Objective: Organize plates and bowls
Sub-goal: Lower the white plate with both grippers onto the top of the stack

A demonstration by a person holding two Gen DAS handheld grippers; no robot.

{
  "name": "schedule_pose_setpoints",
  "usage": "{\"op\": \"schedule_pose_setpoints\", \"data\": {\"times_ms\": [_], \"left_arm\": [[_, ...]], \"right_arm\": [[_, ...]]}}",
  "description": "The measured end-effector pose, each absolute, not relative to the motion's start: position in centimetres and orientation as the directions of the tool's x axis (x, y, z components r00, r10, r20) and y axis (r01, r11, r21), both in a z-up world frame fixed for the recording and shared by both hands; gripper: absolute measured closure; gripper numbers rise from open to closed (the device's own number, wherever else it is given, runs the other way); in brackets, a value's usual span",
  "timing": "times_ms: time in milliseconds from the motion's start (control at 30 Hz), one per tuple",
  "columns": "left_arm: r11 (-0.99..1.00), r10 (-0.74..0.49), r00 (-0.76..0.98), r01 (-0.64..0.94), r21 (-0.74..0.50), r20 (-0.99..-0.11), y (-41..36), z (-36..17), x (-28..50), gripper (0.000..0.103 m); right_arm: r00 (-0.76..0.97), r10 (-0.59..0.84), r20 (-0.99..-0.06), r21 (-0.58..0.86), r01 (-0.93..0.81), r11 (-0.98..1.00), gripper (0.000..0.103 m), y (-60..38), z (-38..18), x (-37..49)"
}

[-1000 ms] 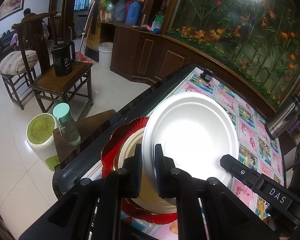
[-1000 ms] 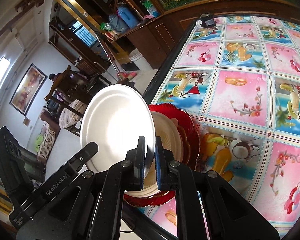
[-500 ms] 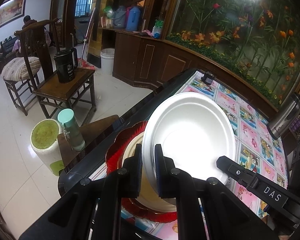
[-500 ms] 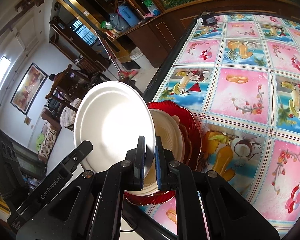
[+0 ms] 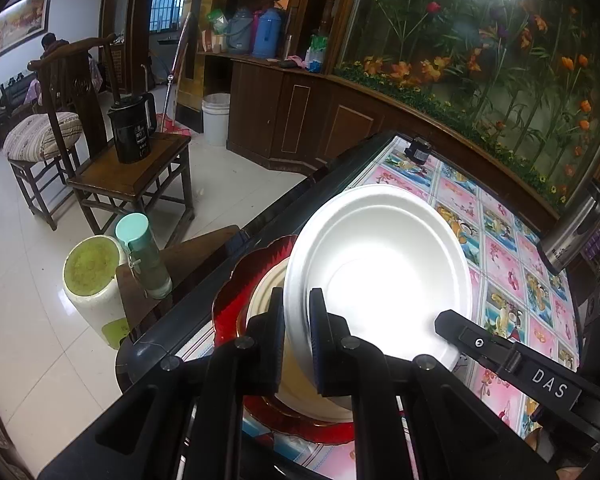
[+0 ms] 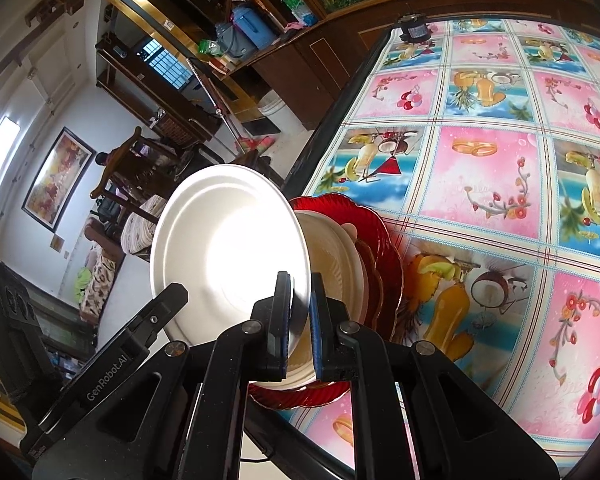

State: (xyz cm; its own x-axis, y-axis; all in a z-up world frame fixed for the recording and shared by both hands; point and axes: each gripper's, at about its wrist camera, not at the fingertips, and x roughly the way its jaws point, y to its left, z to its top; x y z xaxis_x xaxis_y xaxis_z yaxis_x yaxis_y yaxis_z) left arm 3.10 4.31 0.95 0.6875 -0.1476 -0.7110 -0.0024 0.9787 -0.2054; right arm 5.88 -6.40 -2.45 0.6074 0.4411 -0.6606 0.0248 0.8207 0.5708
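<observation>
Glossy fruit-print tablecloth (image 6: 488,184); both claws pinch a smooth round white plate (image 5: 380,276).

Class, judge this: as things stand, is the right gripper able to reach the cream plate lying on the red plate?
Probably not: the right gripper is shut on the white plate, which covers the cream plate.

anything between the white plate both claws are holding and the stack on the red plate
Nothing visible. The white plate, pinched by the left claw and right claw, is tilted above the cream plate stacked on the red plate.
</observation>
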Motion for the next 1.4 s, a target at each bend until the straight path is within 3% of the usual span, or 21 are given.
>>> {"op": "schedule_pose_setpoints", "data": {"times_ms": [1400], "left_arm": [[0.98, -0.147, 0.638, -0.011, -0.2, -0.756, 4.4, -1.1, 3.8, 0.093]], "right_arm": [[0.571, 0.452, -0.685, 0.585, 0.06, 0.809, 0.095, -6.6, -4.7, 6.2]]}}
